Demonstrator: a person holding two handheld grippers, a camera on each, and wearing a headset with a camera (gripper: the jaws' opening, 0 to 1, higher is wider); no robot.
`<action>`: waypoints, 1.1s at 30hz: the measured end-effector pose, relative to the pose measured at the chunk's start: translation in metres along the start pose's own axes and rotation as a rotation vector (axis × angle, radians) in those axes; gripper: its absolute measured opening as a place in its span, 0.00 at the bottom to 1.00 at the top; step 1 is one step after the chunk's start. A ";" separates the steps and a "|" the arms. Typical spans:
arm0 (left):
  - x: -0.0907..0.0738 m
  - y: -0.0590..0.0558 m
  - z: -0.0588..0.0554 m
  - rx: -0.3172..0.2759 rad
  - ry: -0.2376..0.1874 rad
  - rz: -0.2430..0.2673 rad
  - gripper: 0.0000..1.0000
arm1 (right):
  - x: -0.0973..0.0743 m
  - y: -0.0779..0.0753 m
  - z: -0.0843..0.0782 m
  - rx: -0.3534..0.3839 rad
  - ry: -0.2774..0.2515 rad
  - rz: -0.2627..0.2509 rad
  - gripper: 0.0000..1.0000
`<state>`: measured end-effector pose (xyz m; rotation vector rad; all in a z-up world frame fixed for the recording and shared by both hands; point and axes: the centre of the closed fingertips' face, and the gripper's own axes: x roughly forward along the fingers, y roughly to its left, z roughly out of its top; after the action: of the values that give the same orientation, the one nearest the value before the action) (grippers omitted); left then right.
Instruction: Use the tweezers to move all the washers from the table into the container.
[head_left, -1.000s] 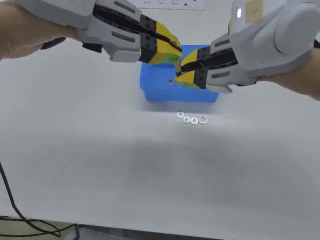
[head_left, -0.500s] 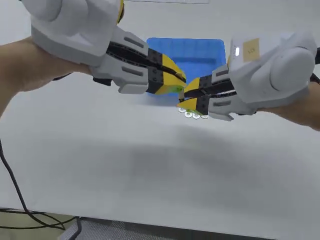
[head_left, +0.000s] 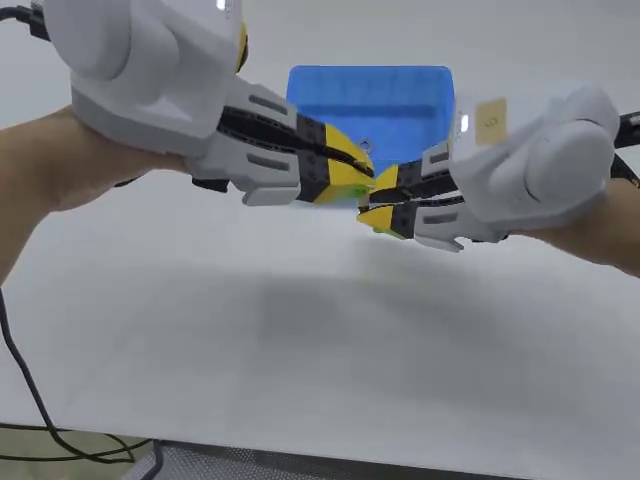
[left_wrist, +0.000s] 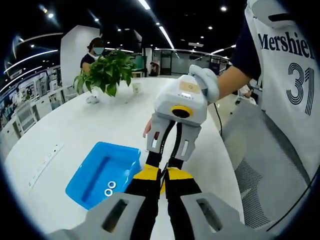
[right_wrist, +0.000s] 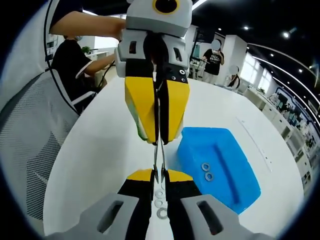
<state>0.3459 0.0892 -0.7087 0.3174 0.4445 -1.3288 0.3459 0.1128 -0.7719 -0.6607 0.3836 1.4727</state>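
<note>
Thin metal tweezers (right_wrist: 159, 152) run from my left gripper (right_wrist: 156, 139) down into my right gripper (right_wrist: 159, 176); both are shut on them. In the head view the left gripper (head_left: 362, 180) and the right gripper (head_left: 368, 208) meet tip to tip just in front of the blue container (head_left: 300, 90). Three washers (right_wrist: 159, 203) lie in a row on the white table, right under my right gripper's jaws. Two washers (right_wrist: 207, 171) rest inside the container (right_wrist: 235, 165). They are the washers in the container (left_wrist: 109, 188) in the left gripper view, beside my left gripper (left_wrist: 161, 175).
The white table (head_left: 300, 330) stretches open toward its near edge, where a black cable (head_left: 25, 395) hangs at the left. A potted plant (left_wrist: 107, 72) and a person (left_wrist: 95, 50) are at the table's far end. A power strip (left_wrist: 42, 162) lies beyond the container.
Both grippers have come back from above the container toward me and lower. They now cover the row of washers on the table in the head view. The head camera has also shifted.
</note>
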 end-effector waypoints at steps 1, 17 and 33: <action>0.000 0.001 -0.001 -0.005 -0.004 0.000 0.07 | 0.000 -0.001 0.000 0.003 0.000 -0.002 0.09; 0.004 0.004 -0.004 -0.023 -0.009 0.007 0.06 | 0.005 -0.005 -0.008 0.035 0.005 0.006 0.10; 0.007 0.004 -0.003 -0.030 -0.007 0.006 0.06 | 0.007 -0.008 -0.015 0.057 0.005 0.005 0.10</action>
<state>0.3507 0.0855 -0.7145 0.2888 0.4563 -1.3160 0.3571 0.1094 -0.7858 -0.6181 0.4296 1.4600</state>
